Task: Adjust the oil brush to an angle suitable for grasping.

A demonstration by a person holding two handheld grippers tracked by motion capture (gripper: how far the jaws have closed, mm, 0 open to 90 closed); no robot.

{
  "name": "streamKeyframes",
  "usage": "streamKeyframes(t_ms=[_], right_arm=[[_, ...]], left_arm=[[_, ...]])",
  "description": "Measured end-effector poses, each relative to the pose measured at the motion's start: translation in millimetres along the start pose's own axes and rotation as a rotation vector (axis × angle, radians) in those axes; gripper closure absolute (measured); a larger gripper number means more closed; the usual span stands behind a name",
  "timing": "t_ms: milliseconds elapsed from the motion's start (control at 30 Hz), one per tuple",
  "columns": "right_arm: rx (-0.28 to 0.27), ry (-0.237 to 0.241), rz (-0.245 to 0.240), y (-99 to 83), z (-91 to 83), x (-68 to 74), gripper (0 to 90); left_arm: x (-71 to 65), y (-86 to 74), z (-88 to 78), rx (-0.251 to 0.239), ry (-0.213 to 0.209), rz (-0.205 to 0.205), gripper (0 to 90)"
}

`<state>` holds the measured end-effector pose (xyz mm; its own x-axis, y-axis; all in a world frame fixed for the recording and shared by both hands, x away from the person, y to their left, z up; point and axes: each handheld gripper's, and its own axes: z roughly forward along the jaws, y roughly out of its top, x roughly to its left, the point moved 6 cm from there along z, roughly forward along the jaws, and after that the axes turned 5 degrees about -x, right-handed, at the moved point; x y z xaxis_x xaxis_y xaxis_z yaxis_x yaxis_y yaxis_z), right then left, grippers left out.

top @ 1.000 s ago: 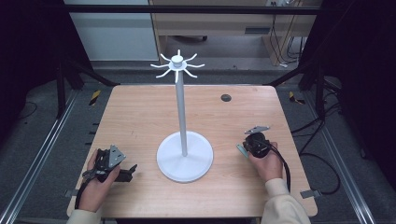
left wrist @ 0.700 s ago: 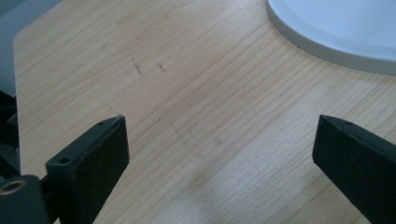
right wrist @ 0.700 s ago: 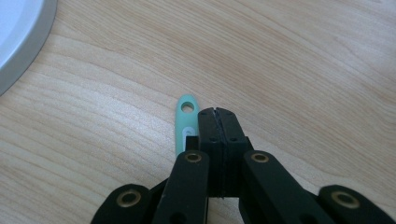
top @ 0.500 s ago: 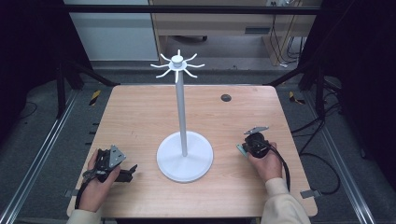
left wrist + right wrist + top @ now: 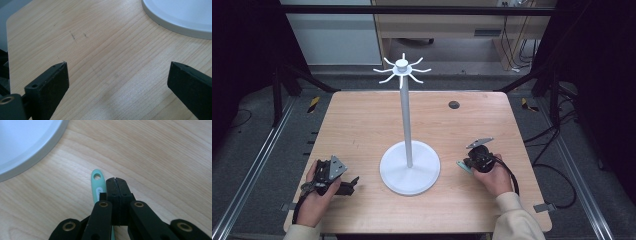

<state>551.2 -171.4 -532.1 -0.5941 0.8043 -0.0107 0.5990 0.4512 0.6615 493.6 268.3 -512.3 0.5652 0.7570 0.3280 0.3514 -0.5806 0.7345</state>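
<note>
Wooden table had a white stand at mid-frame. Left gripper sat lower left, jaws wide apart and empty. Right gripper was pressed closed beside a mint handle, holding nothing.

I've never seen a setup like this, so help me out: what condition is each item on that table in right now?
White stand: upright, hooks bare.
Left gripper: open, empty, low over the table.
Right gripper: shut, jaws pressed together.
Mint green handle: lying flat beside the right gripper's jaws, not between them.

A light wooden table is standing on grey floor; beyond its far edge, a wooden cabinet is sitting beside a pale panel.
</note>
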Motion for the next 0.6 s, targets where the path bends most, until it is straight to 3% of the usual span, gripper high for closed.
streamKeyframes(t_ms=[133,600], right_arm=[[0.003,0.018,-0.039,-0.4,-1.8,9.0,90.0],[0.02,0.086,-0.045,-2.5,-5.7,23.3,90.0]], left_arm=[[0.1,-0.2,0.1,0.001,0.0,0.0,3.2],[0.4,-0.9,0.4,0.007,0.001,0.001,3.1]])
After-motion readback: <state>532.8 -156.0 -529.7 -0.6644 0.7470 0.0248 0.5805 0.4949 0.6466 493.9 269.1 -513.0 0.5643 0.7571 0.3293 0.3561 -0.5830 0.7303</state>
